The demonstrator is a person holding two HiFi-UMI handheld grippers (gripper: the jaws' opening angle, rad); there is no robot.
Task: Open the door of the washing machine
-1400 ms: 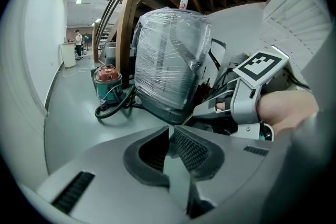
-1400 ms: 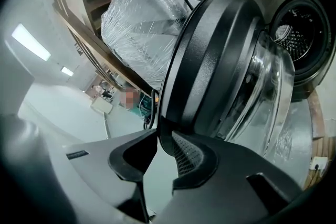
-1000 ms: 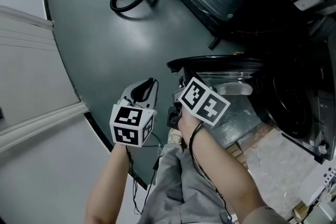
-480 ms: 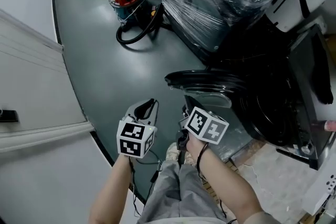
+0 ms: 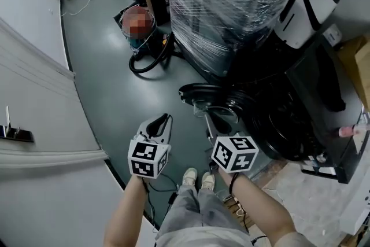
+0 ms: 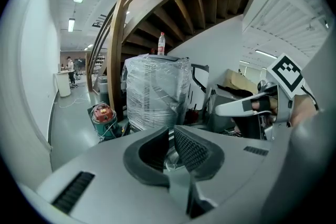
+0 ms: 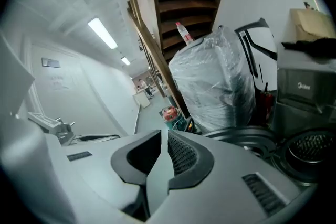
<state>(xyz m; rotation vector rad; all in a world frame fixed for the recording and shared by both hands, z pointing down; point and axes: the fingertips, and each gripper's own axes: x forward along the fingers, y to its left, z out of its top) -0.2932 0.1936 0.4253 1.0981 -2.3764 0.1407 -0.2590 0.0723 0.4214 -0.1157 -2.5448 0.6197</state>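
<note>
The black washing machine [image 5: 306, 95] stands at the right, its round drum opening [image 5: 286, 133] uncovered. Its door [image 5: 199, 91] is swung out wide toward the floor side, glass bowl showing. In the right gripper view the door's rim [image 7: 247, 139] and the drum [image 7: 311, 147] lie low at the right. My right gripper [image 5: 211, 123] hovers just in front of the door, not touching it, jaws close together with nothing between them [image 7: 164, 132]. My left gripper [image 5: 163, 122] hangs beside it over the grey floor, also shut and empty [image 6: 171, 131].
A bulky appliance in plastic wrap [image 5: 225, 3] stands behind the machine with a bottle [image 6: 161, 42] on top. A red vacuum [image 6: 102, 115] and its black hose [image 5: 150, 58] lie on the floor beyond. White wall panels [image 5: 34, 107] run along the left. The person's shoes [image 5: 196, 179] are below.
Both grippers have lifted up and drawn back from the door's edge, and the right one has rolled. The head view now takes in more of the room. The door stays open.
</note>
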